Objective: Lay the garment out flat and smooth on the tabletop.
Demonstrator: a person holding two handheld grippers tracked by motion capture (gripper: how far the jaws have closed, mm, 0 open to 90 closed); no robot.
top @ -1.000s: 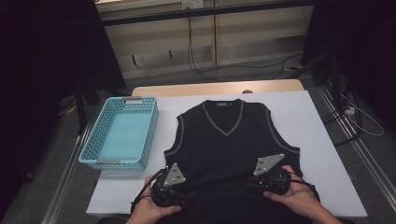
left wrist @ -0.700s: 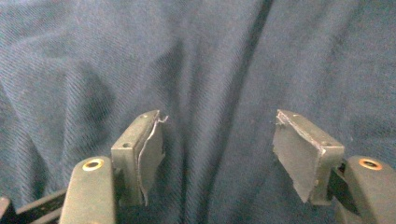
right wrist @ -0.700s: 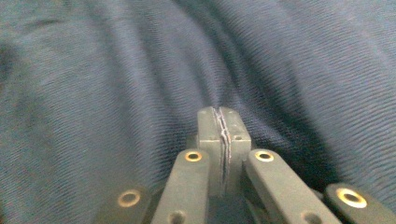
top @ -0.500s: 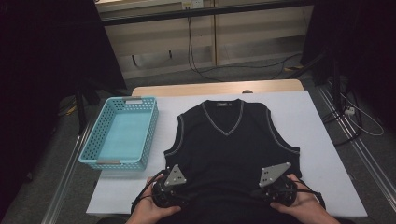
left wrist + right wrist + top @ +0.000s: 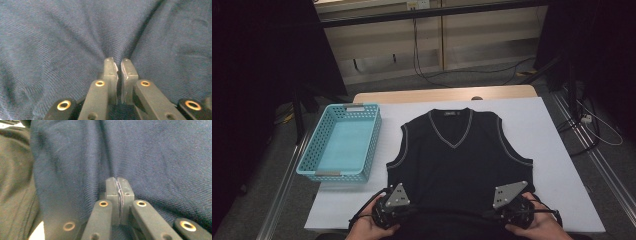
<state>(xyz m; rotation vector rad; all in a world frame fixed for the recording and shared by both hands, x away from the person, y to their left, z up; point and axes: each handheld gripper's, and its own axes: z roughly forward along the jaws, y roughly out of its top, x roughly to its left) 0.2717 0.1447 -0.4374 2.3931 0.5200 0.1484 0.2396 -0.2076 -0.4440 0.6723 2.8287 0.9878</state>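
The bottom hem of the dark vest [image 5: 457, 160] is pinched by the left gripper [image 5: 119, 65] and the right gripper [image 5: 119, 185], each with its jaws closed on a fold of cloth. The vest is spread flat on the white table [image 5: 552, 130], neck at the far end. It looks like folding is only just being started; no fold is made yet. Beside the vest, the blue basket [image 5: 310, 159] is kept empty. The hem itself is hidden under the hands.

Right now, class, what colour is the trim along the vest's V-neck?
Light grey, against the dark vest. The trim shows best in the high view.
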